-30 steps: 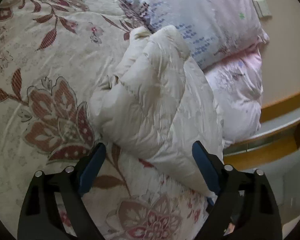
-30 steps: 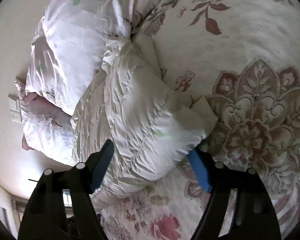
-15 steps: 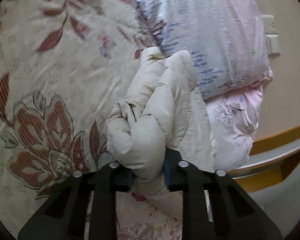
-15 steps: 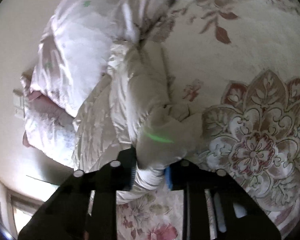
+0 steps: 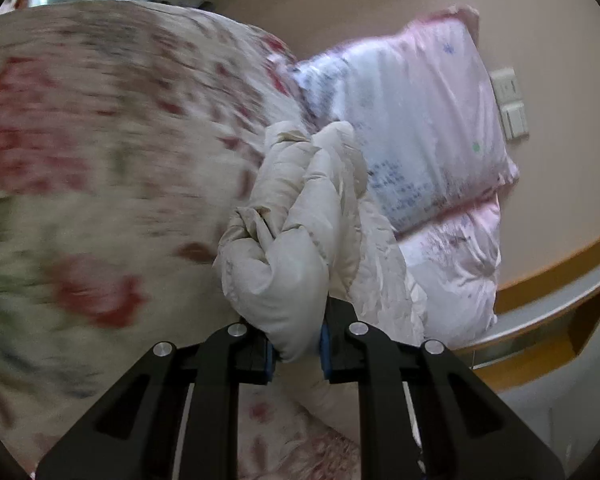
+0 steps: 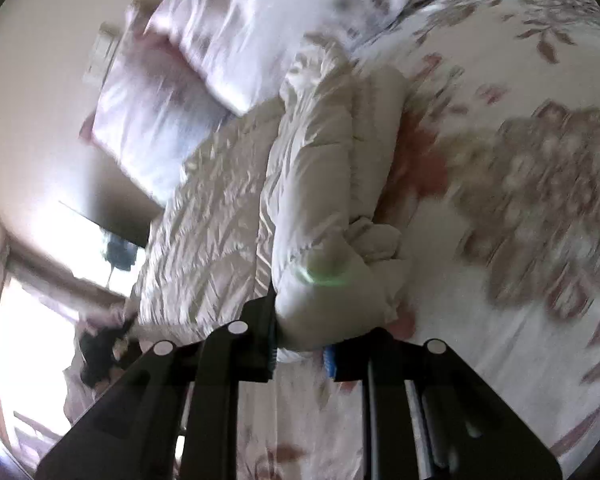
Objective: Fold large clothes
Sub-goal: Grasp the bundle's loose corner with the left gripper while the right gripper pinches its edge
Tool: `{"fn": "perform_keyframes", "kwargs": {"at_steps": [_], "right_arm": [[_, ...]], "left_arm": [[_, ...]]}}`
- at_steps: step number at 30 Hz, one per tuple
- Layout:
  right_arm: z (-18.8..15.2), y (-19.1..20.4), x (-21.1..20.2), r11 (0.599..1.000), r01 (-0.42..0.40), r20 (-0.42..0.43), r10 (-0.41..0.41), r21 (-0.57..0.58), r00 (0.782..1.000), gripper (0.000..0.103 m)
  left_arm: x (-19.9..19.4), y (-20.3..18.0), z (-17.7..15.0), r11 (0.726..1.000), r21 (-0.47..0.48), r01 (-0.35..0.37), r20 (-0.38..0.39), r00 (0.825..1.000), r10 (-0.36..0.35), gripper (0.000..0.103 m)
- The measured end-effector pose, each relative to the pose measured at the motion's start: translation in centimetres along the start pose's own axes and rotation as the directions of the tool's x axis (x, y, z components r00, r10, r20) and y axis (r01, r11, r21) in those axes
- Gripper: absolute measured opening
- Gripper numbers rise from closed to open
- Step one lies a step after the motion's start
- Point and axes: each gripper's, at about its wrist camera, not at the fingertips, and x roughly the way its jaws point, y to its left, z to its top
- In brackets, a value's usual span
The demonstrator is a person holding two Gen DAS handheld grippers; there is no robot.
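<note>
Cream padded jacket (image 5: 296, 220) bunched on a floral bed (image 5: 100, 160) near pillows (image 5: 420, 120); left gripper (image 5: 296, 350) and right gripper (image 6: 300, 354) each pinch a fold, fingers narrow.

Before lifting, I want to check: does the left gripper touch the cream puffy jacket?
Touching. The left wrist view shows the left gripper shut on a bunched part of the jacket.

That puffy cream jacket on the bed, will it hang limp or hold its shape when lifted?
Probably limp: the puffy jacket bunches where the left gripper pinches it. Likely light for its bulk, given the quilted puffed panels. Its shiny shell may slip in the right gripper.
</note>
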Motion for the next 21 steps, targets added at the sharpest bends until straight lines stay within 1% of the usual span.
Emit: {"fn": "perform_keyframes", "kwargs": {"at_steps": [2, 3, 5, 6, 7, 9, 10, 11, 12, 13, 14, 15, 16, 17, 20, 21], "right_arm": [[-1.0, 0.9, 0.2, 0.999, 0.024, -0.029, -0.026, -0.049, 0.999, 0.02], [-1.4, 1.4, 0.2, 0.996, 0.043, -0.04, -0.046, -0.074, 0.998, 0.024], [-1.9, 2.3, -0.1, 0.986, 0.109, -0.046, -0.116, -0.123, 0.992, 0.037], [-1.8, 2.6, -0.5, 0.979, 0.152, -0.032, -0.158, -0.135, 0.987, 0.049], [-1.7, 2.8, -0.8, 0.974, 0.182, -0.012, -0.186, -0.137, 0.983, 0.055], [-1.1, 3.1, -1.8, 0.962, 0.242, 0.043, -0.238, -0.126, 0.97, 0.059], [-0.7, 3.4, -2.4, 0.95, 0.291, 0.085, -0.282, -0.116, 0.956, 0.061], [-0.4, 3.9, -2.8, 0.932, 0.346, 0.133, -0.331, -0.111, 0.934, 0.061], [-0.2, 4.8, -3.2, 0.901, 0.418, 0.199, -0.391, -0.115, 0.898, 0.061], [-0.1, 5.5, -3.2, 0.879, 0.462, 0.237, -0.427, -0.119, 0.873, 0.061], [-0.2, 6.6, -3.2, 0.857, 0.498, 0.279, -0.451, -0.13, 0.848, 0.061], [-0.1, 7.6, -2.9, 0.846, 0.512, 0.314, -0.451, -0.147, 0.836, 0.061], [-0.1, 8.9, -2.4, 0.842, 0.507, 0.342, -0.428, -0.184, 0.836, 0.061], [-0.3, 9.9, -1.7, 0.838, 0.501, 0.352, -0.412, -0.216, 0.841, 0.061], [-0.8, 13.5, 1.7, 0.803, 0.494, 0.355, -0.378, -0.335, 0.855, 0.059], [-1.0, 14.3, 2.7, 0.792, 0.49, 0.351, -0.371, -0.365, 0.86, 0.056]], "left_arm": [[-1.0, 0.9, 0.0, 1.0, -0.019, 0.0, 0.01, 1.0, 0.0, 0.015], [-1.4, 1.2, -0.1, 1.0, -0.024, 0.0, 0.015, 1.0, 0.001, 0.016], [-1.7, 1.4, -0.1, 1.0, -0.008, 0.001, 0.013, 1.0, -0.001, 0.018], [-1.6, 1.3, -0.2, 1.0, 0.005, -0.01, 0.016, 1.0, 0.01, 0.02], [-1.6, 1.4, -0.2, 1.0, 0.015, -0.018, 0.018, 1.0, 0.017, 0.022], [-1.5, 1.3, -0.3, 0.999, 0.033, -0.028, 0.023, 0.999, 0.028, 0.028], [-1.5, 1.3, -0.4, 0.999, 0.036, -0.03, 0.026, 0.999, 0.029, 0.031], [-1.5, 1.4, -0.4, 0.999, 0.038, -0.028, 0.03, 0.999, 0.027, 0.038], [-1.6, 1.5, -0.4, 0.999, 0.035, -0.025, 0.039, 0.999, 0.023, 0.045], [-1.7, 1.6, -0.4, 0.999, 0.031, -0.024, 0.048, 0.999, 0.022, 0.047], [-1.8, 1.7, -0.5, 0.999, 0.026, -0.022, 0.06, 0.998, 0.02, 0.05], [-1.9, 1.7, -0.6, 0.999, 0.026, -0.02, 0.068, 0.998, 0.019, 0.051], [-2.0, 1.7, -0.7, 0.999, 0.027, -0.019, 0.08, 0.997, 0.017, 0.051], [-2.0, 1.7, -0.8, 0.999, 0.029, -0.019, 0.086, 0.996, 0.017, 0.052], [-2.0, 1.6, -1.2, 0.999, 0.042, -0.03, 0.109, 0.994, 0.025, 0.055], [-1.9, 1.7, -1.3, 0.998, 0.044, -0.032, 0.111, 0.993, 0.027, 0.055]]}}
